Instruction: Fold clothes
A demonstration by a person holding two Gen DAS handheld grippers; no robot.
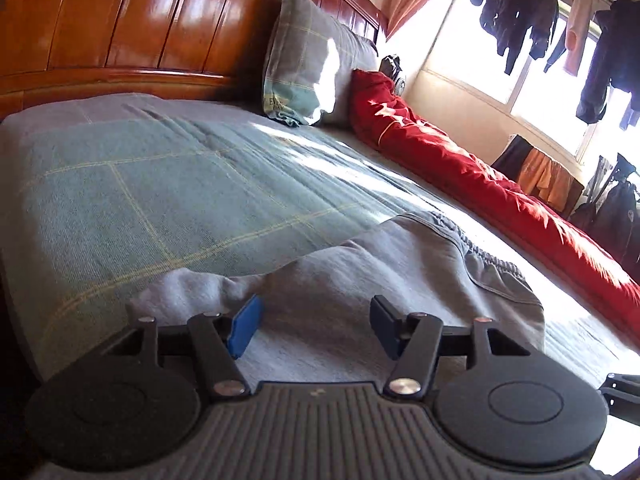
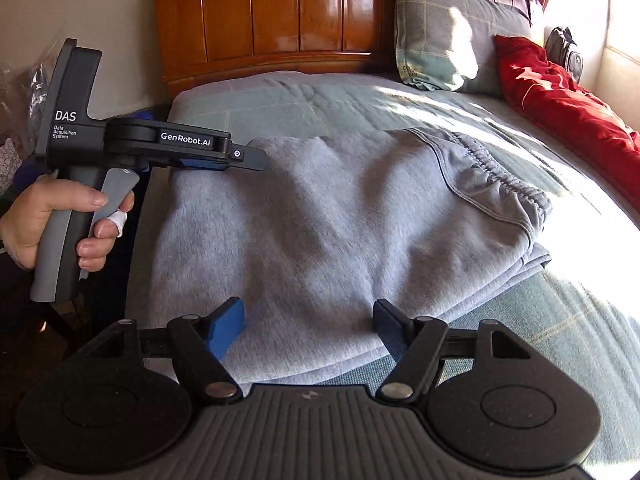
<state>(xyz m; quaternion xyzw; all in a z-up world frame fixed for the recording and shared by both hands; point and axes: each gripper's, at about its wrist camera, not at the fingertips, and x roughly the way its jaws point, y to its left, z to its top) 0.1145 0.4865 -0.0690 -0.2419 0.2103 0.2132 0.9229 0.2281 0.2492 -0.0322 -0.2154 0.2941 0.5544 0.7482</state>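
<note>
Sweatpants [image 2: 320, 220], soft, limp fleece: pinch the thick folded hem; left tongs [image 1: 312, 328] and right tongs [image 2: 310, 326] gape empty.

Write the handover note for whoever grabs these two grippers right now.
Left gripper: jaws open, nothing held, over the near left edge of the grey fleece sweatpants.
Right gripper: jaws open, empty, at the sweatpants' near edge.
Sweatpants lie folded in layers on the green checked bedspread, elastic waistband toward the red quilt.
Done: at least one fold.
Left: probably a final fold, then smoothing.
</note>
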